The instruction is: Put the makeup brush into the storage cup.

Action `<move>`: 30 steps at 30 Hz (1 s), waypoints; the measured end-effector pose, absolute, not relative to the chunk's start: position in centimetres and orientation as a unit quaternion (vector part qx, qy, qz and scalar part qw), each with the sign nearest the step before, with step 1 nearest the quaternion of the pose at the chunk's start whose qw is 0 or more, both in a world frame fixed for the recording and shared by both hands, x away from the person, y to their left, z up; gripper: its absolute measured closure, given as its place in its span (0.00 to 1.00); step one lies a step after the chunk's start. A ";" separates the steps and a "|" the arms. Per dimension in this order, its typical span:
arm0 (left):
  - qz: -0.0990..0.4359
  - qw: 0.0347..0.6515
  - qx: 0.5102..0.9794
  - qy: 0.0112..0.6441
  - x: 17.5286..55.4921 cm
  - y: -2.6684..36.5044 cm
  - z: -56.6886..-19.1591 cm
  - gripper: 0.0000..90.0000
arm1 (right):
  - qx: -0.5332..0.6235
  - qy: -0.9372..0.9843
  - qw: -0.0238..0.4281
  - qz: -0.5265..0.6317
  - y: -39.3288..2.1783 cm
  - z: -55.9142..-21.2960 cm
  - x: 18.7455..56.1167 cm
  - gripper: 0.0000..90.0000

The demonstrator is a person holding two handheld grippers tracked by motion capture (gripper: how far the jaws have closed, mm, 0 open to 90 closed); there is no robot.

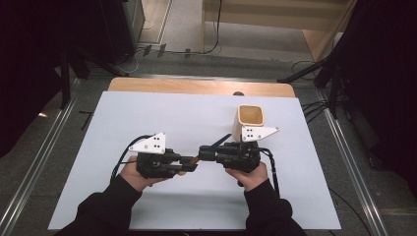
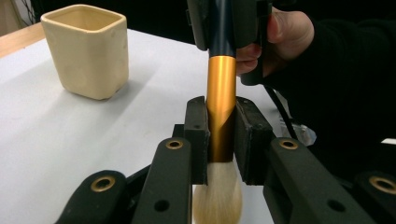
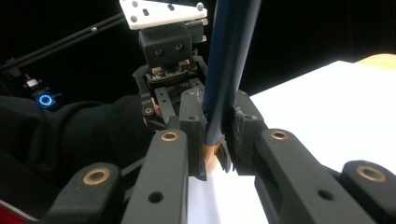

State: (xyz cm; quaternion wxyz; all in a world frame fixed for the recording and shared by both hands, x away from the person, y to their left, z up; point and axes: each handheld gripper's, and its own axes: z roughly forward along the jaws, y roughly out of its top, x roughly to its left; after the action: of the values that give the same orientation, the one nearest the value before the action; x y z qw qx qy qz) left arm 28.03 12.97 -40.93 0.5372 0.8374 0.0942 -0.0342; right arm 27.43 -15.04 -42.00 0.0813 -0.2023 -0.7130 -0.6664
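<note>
Brush (image 2: pixel 221 93) clamped between 2 devices: left hand-held gripper (image 2: pixel 221 135) on gold ferrule, right hand-held gripper (image 3: pixel 215 135) on dark handle.

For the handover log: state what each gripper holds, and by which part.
Both hold one brush: left gripper on its gold ferrule, right gripper on its dark handle.

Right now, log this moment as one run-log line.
left gripper: shut on brush ferrule | right gripper: shut on brush handle | brush: held between both above table | cup: upright, empty, apart
</note>
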 end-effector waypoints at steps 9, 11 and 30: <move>-0.028 0.538 0.838 0.091 28.1 13.2 -40.6 0.87 | -0.200 -0.721 0.073 -0.659 -15.0 -41.7 27.4 0.73; -0.028 0.538 0.838 0.091 28.2 13.4 -40.4 0.87 | -0.202 -0.725 0.067 -0.655 -15.1 -41.5 27.4 0.63; -0.025 0.404 0.912 0.058 28.6 13.2 -40.0 0.87 | -0.187 -0.808 -0.008 -0.559 -17.1 -41.6 27.1 0.24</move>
State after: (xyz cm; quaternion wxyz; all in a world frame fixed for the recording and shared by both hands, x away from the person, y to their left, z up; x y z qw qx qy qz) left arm 28.63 13.23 -39.97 0.4043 0.9124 0.0582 -0.0249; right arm 27.09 -17.14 -41.60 -0.0083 -0.1867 -0.8080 -0.5588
